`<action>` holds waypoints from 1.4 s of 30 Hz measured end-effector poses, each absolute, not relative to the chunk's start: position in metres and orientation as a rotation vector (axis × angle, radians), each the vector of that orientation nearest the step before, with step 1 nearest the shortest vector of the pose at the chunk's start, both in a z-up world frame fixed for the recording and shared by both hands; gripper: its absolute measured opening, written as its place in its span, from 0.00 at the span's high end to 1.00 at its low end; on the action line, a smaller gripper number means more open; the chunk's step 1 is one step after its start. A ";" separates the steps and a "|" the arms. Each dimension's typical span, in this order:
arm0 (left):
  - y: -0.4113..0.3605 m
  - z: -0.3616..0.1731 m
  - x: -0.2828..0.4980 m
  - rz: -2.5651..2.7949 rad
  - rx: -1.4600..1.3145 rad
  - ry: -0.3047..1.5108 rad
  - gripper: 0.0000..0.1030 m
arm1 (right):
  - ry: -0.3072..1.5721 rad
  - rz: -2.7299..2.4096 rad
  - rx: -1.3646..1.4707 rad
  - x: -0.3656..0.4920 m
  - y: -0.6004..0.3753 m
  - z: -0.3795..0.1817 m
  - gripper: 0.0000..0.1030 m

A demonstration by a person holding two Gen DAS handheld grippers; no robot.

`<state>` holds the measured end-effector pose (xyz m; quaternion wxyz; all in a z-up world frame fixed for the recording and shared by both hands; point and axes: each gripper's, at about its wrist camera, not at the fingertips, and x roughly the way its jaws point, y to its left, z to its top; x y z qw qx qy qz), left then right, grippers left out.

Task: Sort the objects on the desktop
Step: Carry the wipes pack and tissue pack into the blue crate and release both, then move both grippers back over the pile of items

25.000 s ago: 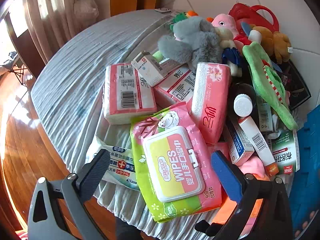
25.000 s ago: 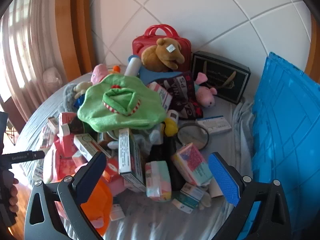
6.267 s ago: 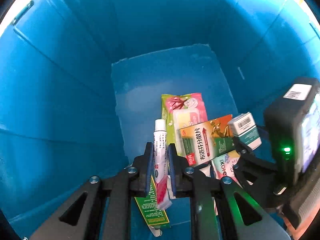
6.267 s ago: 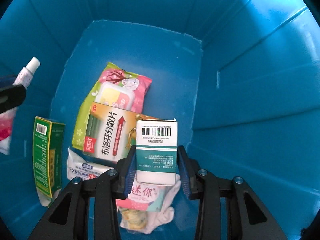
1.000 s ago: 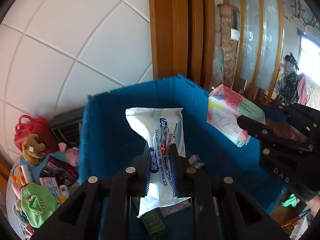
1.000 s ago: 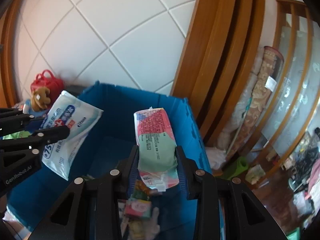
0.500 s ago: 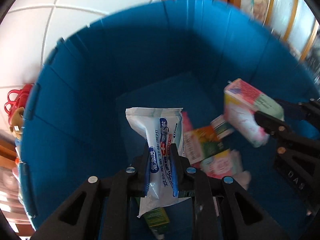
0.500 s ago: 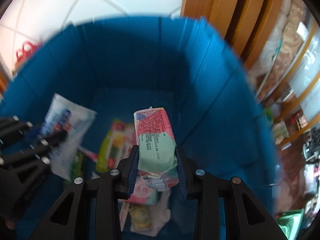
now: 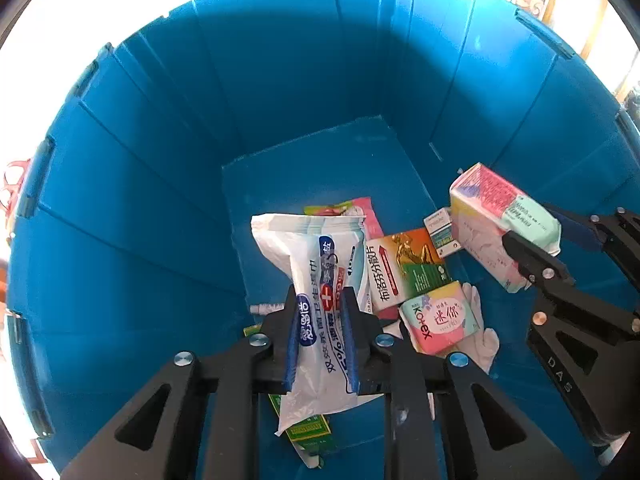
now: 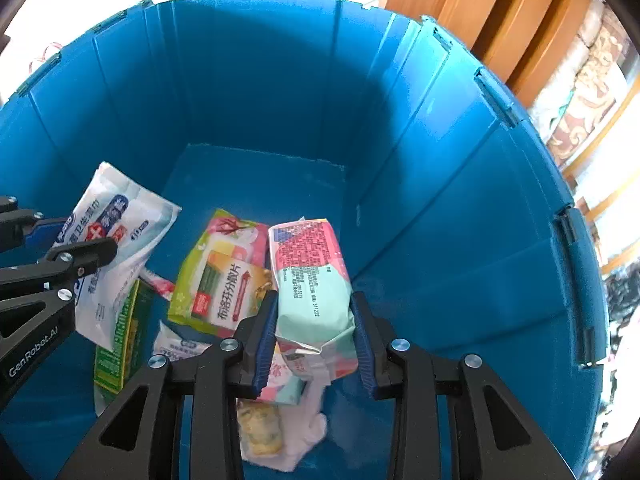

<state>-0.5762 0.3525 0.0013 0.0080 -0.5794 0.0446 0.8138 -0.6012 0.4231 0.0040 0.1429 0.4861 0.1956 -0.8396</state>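
Both grippers hang inside the deep blue bin [image 9: 160, 184]. My left gripper [image 9: 320, 328] is shut on a white and blue wet-wipe pack [image 9: 320, 264], held upright above the bin floor; the pack also shows in the right wrist view [image 10: 116, 240]. My right gripper [image 10: 316, 344] is shut on a pink and mint tissue pack [image 10: 312, 276], which shows at the right of the left wrist view [image 9: 500, 228]. Both packs hang above the items on the bin floor.
On the bin floor [image 10: 256, 184] lie a green and pink wipes pack [image 10: 224, 248], an orange medicine box [image 9: 404, 268], a Kotex pack [image 9: 440, 316], a small teal box [image 9: 442, 232], a green box [image 10: 120, 336] and a white cloth [image 10: 304, 432]. Wooden panels [image 10: 500, 12] stand beyond the rim.
Both grippers have dropped from above the bin rim down into the bin, each still holding its pack. The view has tilted from the room down to the bin floor.
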 end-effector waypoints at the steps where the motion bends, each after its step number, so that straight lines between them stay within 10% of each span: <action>1: 0.352 0.001 -0.579 2.546 -1.819 0.138 0.78 | 0.564 -2.426 1.397 -0.599 0.424 0.005 0.67; 5: 0.349 0.004 -0.582 2.606 -1.813 0.158 0.38 | 0.550 -2.435 1.367 -0.592 0.428 0.009 0.65; 9: 0.343 0.005 -0.582 2.612 -1.827 0.117 0.38 | 0.528 -2.467 1.326 -0.583 0.434 0.017 0.54; 11: 0.339 0.003 -0.583 2.597 -1.849 0.085 0.38 | 0.507 -2.469 1.312 -0.582 0.439 0.020 0.23; 17: 0.337 0.001 -0.582 2.582 -1.858 0.057 0.38 | 0.489 -2.450 1.296 -0.595 0.431 0.025 0.04; 31: 0.330 0.089 -0.515 2.807 -1.428 0.053 0.38 | 0.697 -2.621 0.976 -0.567 0.416 0.084 0.00; 42: 0.266 0.157 -0.392 3.006 -0.805 -0.161 0.28 | 0.359 -2.686 0.541 -0.439 0.423 0.166 0.00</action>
